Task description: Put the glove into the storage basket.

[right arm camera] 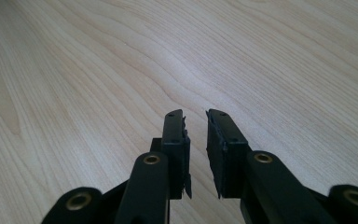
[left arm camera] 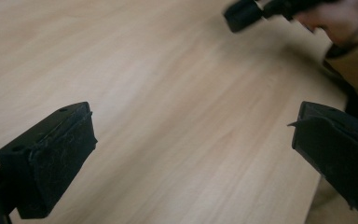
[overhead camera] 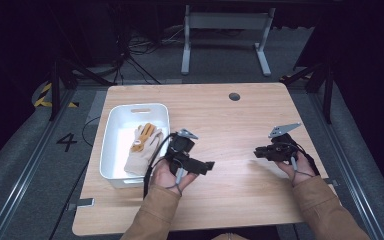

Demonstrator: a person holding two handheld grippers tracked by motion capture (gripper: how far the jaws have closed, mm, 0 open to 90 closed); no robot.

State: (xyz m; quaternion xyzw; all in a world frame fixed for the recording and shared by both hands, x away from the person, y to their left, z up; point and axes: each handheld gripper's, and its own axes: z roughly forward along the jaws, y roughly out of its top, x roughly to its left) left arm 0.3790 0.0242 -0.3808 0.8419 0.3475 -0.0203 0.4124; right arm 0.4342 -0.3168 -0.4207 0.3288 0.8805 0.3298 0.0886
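A pair of cream work gloves [overhead camera: 142,147] with yellow and orange patches lies in a white plastic bin [overhead camera: 111,150] at the table's left. Just right of the bin, my left gripper [overhead camera: 209,166] points right over bare wood. In the left gripper view its jaws stand wide apart, so this gripper [left arm camera: 193,126] is open and holds nothing. My right gripper [overhead camera: 256,152] hovers at the table's right and points left. In the right gripper view its jaws are nearly together, and this gripper [right arm camera: 196,116] is shut on nothing. The two grippers face each other, apart.
The wooden table [overhead camera: 230,125] has a small round cable hole [overhead camera: 234,96] near its far edge. The other hand and its gripper [left arm camera: 242,14] sit at the top right of the left gripper view. Beyond the table stands a white desk frame [overhead camera: 225,35] on grey carpet.
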